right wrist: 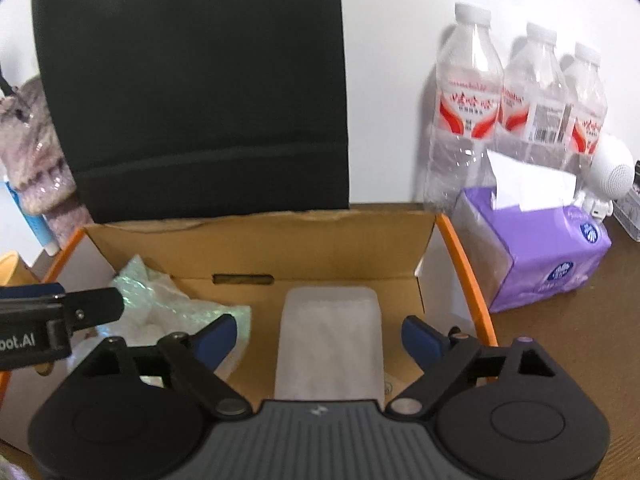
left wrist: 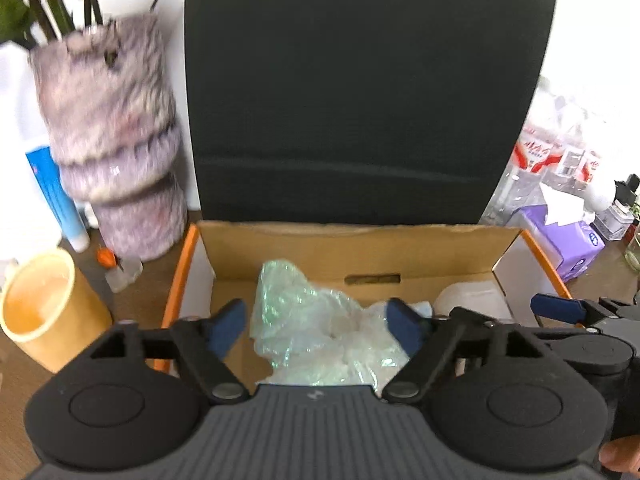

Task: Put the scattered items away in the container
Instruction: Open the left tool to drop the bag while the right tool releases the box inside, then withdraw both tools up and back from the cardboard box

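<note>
Snagging is your risk: both the left hand-held gripper [left wrist: 316,326] and right hand-held gripper [right wrist: 318,338] gape empty over the box [right wrist: 464,256], crinkled bag [left wrist: 320,328] at 9 o'clock of the white pack [right wrist: 330,340], so dipping could drag either out

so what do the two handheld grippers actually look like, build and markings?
Both match. The left gripper and right gripper have a ribbed dark grey body with a small pale logo, two round black housings, black linkage arms on silver pivot pins, and blue finger pads. The right wrist view shows white lettering ending "bot.AI" on the left gripper's side. No cables or sleeves visible.
</note>
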Motion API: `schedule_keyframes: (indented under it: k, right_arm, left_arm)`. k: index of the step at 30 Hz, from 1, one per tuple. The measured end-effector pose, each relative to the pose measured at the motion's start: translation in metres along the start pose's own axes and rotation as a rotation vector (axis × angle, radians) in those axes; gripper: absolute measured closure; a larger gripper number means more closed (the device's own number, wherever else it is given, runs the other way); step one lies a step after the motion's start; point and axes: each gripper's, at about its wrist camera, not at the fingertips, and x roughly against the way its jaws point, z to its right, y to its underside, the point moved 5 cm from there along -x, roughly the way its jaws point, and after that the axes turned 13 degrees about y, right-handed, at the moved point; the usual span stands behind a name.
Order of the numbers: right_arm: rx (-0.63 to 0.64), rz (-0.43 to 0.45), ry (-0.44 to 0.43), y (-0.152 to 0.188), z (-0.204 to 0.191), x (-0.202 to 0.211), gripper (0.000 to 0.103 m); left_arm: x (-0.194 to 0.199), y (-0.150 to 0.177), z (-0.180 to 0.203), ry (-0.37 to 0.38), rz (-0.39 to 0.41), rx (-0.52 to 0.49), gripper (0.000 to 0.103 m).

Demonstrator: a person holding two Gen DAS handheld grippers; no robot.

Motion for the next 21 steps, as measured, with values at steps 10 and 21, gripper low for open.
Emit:
schedule_keyframes:
  k: [10,21]
  right_arm:
    - [-0.001,0.037,-0.006,-0.001,0.003,0.027,0.003]
    - [0.011,0.062,-0.008,0.007,0.008,0.065,0.000]
  left_arm:
    - [0.029,-0.004,0.005,0.014,0.040,0.006,0.001]
    - [0.075,-0.004,-0.004,0.022,0.109,0.063,0.000]
